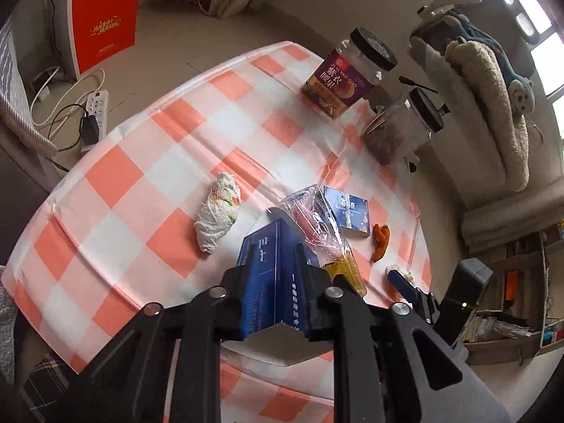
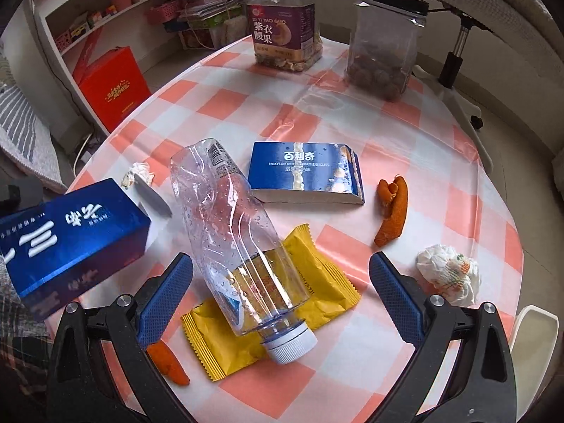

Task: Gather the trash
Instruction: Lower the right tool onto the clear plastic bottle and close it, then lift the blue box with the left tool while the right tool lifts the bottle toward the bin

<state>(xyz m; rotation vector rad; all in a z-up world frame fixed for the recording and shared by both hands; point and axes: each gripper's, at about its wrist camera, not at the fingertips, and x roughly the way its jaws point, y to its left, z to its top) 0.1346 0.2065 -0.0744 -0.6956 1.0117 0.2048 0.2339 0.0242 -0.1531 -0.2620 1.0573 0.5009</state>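
My left gripper (image 1: 275, 246) is shut on a dark blue carton (image 1: 266, 275), held above the checked table; the carton also shows at the left of the right wrist view (image 2: 70, 232). My right gripper (image 2: 282, 275) is open, its blue pads either side of a crushed clear plastic bottle (image 2: 232, 225) with a white cap, lying on a yellow wrapper (image 2: 282, 303). A blue biscuit box (image 2: 303, 172), orange peel (image 2: 391, 208), another peel piece (image 2: 169, 363) and crumpled tissues (image 2: 447, 275) (image 1: 218, 215) lie on the table.
Two black-lidded snack jars (image 2: 285, 21) (image 2: 384, 42) stand at the table's far side. The table (image 2: 352, 123) has an orange-white checked cloth. A red box (image 2: 112, 84), shelves and a power strip (image 1: 97, 109) are on the floor beyond. An office chair (image 2: 458, 35) stands at right.
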